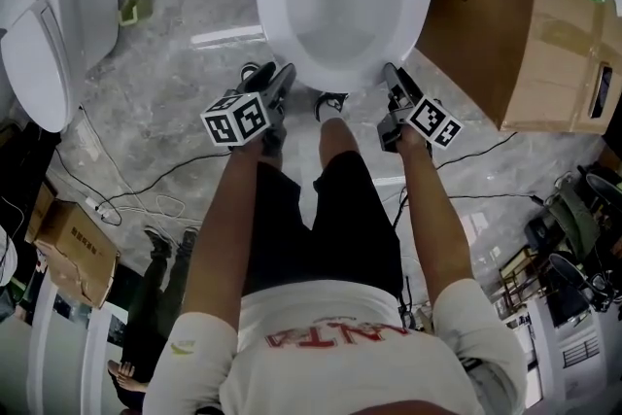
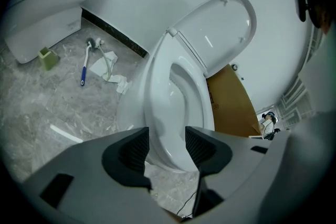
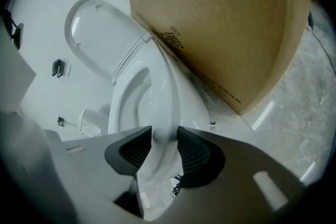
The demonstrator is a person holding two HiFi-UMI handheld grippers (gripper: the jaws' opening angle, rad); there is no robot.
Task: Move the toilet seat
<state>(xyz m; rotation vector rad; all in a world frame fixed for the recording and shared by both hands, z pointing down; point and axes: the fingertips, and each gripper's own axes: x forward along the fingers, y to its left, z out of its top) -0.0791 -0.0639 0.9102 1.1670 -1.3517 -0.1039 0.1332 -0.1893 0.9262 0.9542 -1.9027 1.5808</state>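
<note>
Looking down in the head view, you stand at the front of the white ceramic bowl (image 1: 340, 29). The white oval plastic toilet seat (image 1: 270, 0) lies flat on it. The left gripper (image 1: 277, 92) and right gripper (image 1: 394, 87) sit at either side of its front edge, and a large brown cardboard box (image 1: 525, 24) stands just beside.

In the left gripper view, your left gripper (image 2: 167, 136) is spread. Its jaws sit astride the seat's (image 2: 157, 86) front edge without visibly pinching it (the glossy white lid (image 2: 223, 23) stands raised behind).

In the right gripper view, your right gripper (image 3: 165, 136) is clamped on the seat's (image 3: 164, 107) thin rim.

I judge the move barely begun: one grip is made, the second has yet to close, and the seat itself is not yet lifted.
</note>
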